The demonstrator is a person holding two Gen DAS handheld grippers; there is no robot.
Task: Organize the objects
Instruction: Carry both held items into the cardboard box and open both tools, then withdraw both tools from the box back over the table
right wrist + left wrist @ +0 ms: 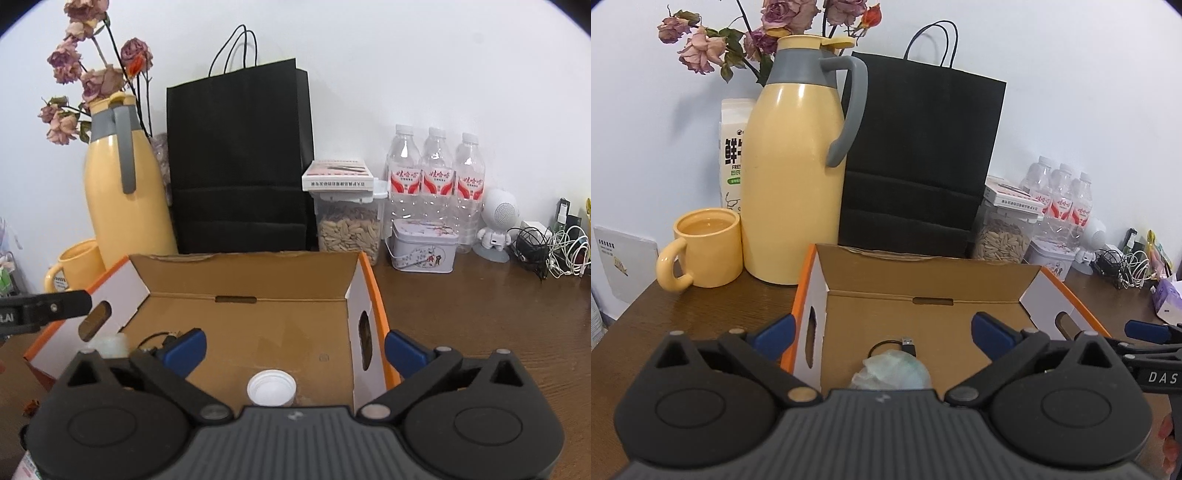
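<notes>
An open cardboard box [923, 280] with orange outer edges stands on the brown wooden table. In the left wrist view, a crumpled pale bundle [892, 371] and a black USB cable [905, 345] lie on the box floor. My left gripper [884, 330] is open above them, its blue pads spread wide and touching nothing. In the right wrist view, a white-capped bottle [271, 387] stands in the box [240, 277] near its right wall. My right gripper [295, 349] is open over it, pads apart from the cap. The bundle [110, 343] and the cable [159, 339] show behind its left finger.
Behind the box stand a yellow thermos jug [794, 177], a yellow mug [705, 247], a milk carton [733, 151], a black paper bag [240, 158] and dried flowers. To the right are a seed jar [349, 229], three water bottles [436, 177], a tin [424, 247] and tangled cables [554, 247].
</notes>
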